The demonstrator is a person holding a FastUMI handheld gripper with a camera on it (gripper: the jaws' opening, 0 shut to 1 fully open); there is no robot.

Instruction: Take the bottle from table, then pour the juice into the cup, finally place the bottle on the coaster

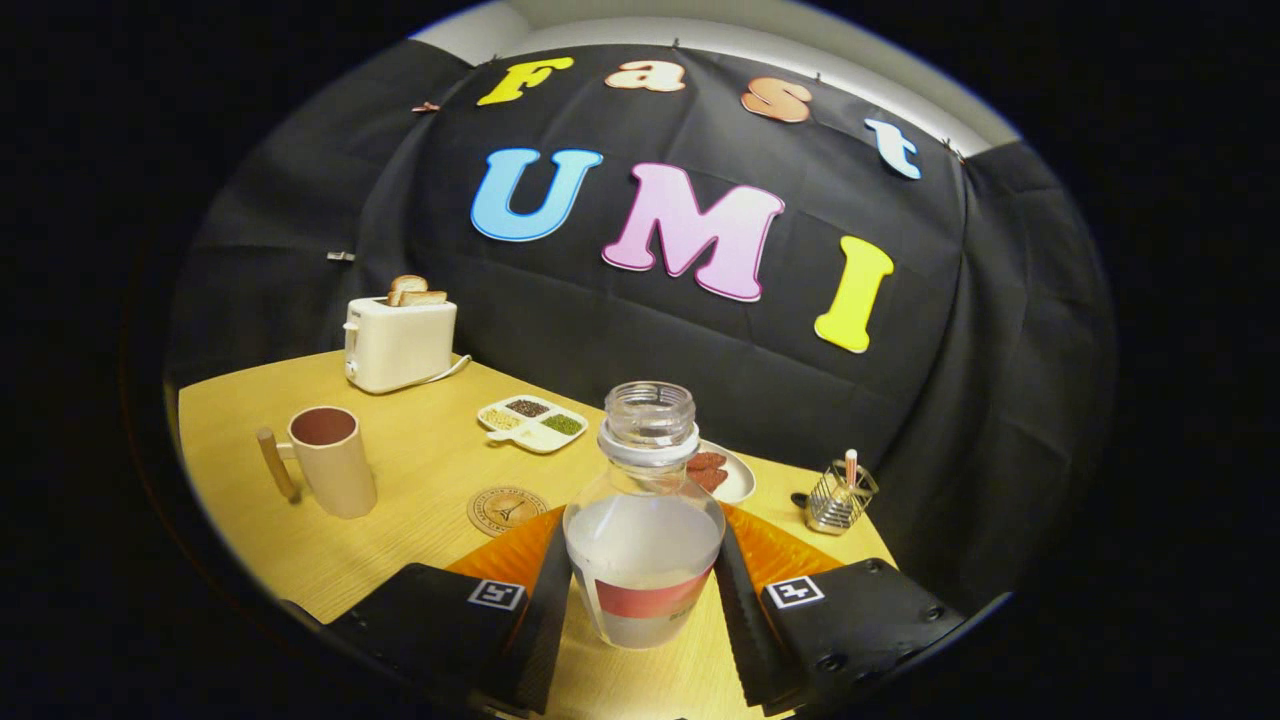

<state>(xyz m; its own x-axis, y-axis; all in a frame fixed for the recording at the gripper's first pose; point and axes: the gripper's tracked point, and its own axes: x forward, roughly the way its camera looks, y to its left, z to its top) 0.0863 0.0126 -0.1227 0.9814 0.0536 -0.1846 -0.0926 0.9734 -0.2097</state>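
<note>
The clear, uncapped juice bottle (645,520), cloudy liquid inside and a red label band, stands upright at lower centre, grasped between the gripper (645,610) fingers. Left of it stand the cup (330,460) and round coaster (506,510).

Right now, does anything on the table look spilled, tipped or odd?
Nothing stands out. The capless bottle stands upright between the gripper's fingers, which flank its sides. The mug, coaster, toaster with toast, divided snack tray and wire holder sit upright and tidy; no liquid on the table.
</note>
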